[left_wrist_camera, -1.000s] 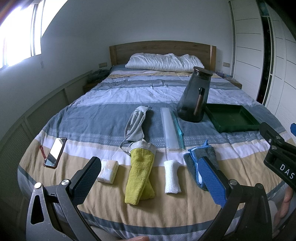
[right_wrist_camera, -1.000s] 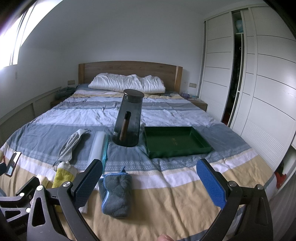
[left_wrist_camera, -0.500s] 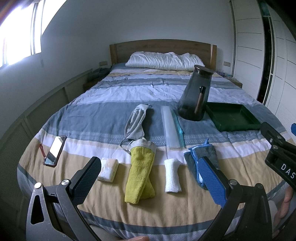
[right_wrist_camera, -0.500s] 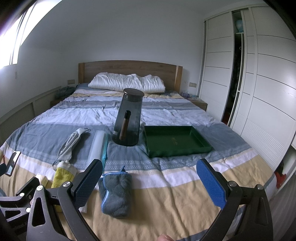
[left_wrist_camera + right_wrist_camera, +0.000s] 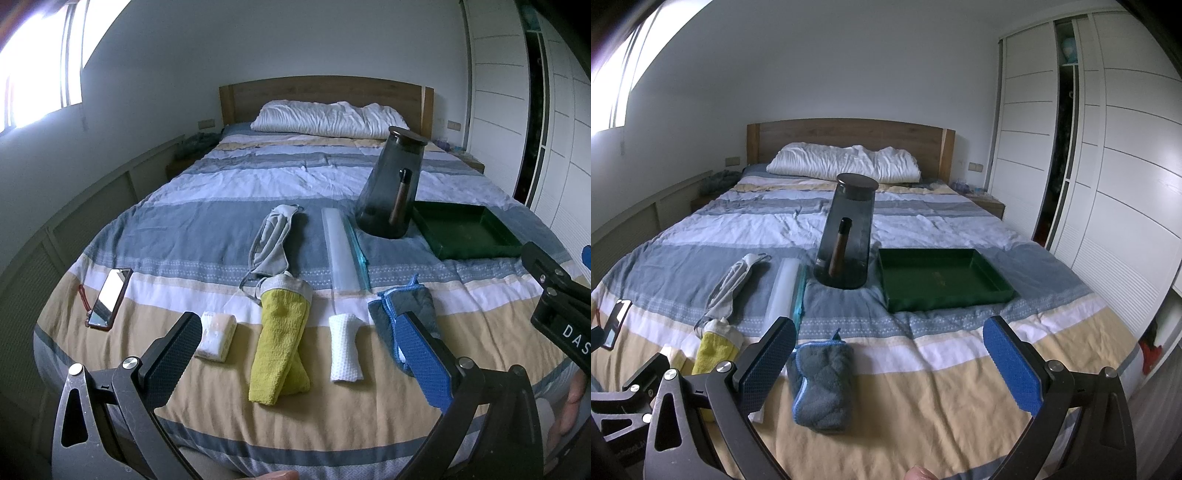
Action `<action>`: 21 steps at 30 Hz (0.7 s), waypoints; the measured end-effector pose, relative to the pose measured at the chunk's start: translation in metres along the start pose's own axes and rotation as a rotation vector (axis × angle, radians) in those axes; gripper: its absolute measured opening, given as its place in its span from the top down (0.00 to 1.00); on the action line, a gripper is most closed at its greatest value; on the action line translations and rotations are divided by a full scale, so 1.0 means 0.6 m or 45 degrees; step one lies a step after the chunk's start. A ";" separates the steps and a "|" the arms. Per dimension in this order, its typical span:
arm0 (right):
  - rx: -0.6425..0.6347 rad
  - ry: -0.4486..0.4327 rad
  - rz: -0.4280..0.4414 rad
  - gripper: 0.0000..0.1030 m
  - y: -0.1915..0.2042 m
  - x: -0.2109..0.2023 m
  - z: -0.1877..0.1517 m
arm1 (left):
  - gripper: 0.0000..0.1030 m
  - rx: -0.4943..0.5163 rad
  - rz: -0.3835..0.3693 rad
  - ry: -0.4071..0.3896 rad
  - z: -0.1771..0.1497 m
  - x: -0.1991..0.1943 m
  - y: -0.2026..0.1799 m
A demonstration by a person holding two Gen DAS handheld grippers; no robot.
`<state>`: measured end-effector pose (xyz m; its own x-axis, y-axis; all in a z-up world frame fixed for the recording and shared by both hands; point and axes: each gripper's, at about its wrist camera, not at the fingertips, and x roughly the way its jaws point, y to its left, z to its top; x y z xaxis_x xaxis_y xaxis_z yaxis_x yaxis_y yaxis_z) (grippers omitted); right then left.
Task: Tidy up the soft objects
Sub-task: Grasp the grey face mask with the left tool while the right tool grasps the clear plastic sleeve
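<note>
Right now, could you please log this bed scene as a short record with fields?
surface: bed
front row, left to right: phone, white pad, yellow towel, white cloth, blue-grey cloth
behind: mask, clear pouch, jar, tray
tray contents: none
left tongs: open, holding nothing
right tongs: open, holding nothing

A phone [image 5: 109,297] lies near the bed's [image 5: 207,229] left edge. A dark lidded jar [image 5: 391,192] stands mid-bed; a white pillow [image 5: 328,118] rests against the headboard [image 5: 317,86].
</note>
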<state>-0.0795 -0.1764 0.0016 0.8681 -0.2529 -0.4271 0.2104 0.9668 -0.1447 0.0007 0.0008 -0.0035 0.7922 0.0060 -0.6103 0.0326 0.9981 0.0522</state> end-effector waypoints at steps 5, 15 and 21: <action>0.000 0.002 -0.001 0.00 -0.001 0.001 0.000 | 0.01 -0.001 -0.001 0.002 0.000 0.000 -0.001; -0.011 0.017 -0.021 0.00 -0.006 0.027 -0.002 | 0.01 -0.016 0.013 0.078 -0.026 0.044 0.022; -0.022 0.032 -0.120 0.00 -0.042 0.081 0.014 | 0.01 -0.105 0.073 0.172 -0.009 0.093 0.096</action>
<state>-0.0391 -0.2126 -0.0079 0.8331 -0.3438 -0.4333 0.2826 0.9380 -0.2008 0.0435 0.0589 -0.0384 0.7022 0.0656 -0.7090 -0.0645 0.9975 0.0285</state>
